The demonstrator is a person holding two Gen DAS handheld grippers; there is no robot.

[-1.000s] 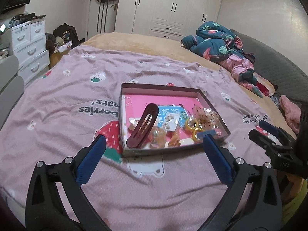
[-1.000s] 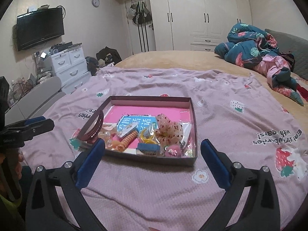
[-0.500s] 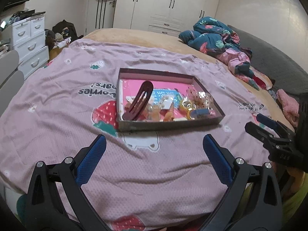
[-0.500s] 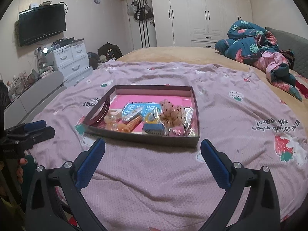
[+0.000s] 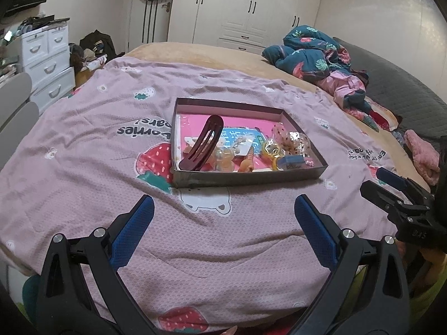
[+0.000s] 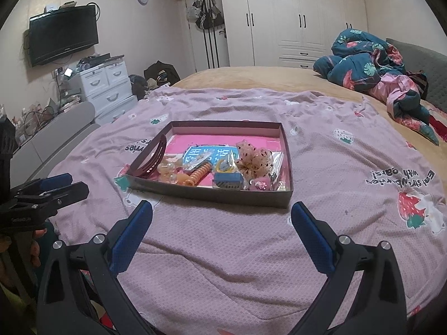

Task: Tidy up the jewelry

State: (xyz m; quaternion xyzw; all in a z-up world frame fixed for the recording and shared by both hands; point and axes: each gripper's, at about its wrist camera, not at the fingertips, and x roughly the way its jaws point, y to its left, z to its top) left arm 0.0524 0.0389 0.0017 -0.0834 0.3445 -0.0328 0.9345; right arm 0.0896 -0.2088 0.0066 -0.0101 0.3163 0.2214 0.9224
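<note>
A shallow dark box [image 5: 243,180] [image 6: 212,195] with a pink floor lies on the pink bedspread. In it are a dark red hair clip [image 5: 202,146] [image 6: 149,157], a blue card [image 5: 240,139], an orange spiral hair tie [image 6: 197,176], yellow rings [image 5: 269,149], a dotted bow [image 6: 255,160] and a small blue box [image 6: 227,181]. My left gripper [image 5: 223,217] is open and empty, well short of the box. My right gripper [image 6: 222,223] is open and empty, just short of the box's near wall.
The bedspread [image 5: 83,167] covers the near part of the bed. A crumpled blue and pink quilt [image 5: 315,58] lies at the far right. White drawers [image 6: 109,89] stand left of the bed. A wardrobe [image 6: 293,19] fills the back wall.
Both grippers have pulled back and up from the box, which now sits farther from the fingertips. Both stayed open and empty.
</note>
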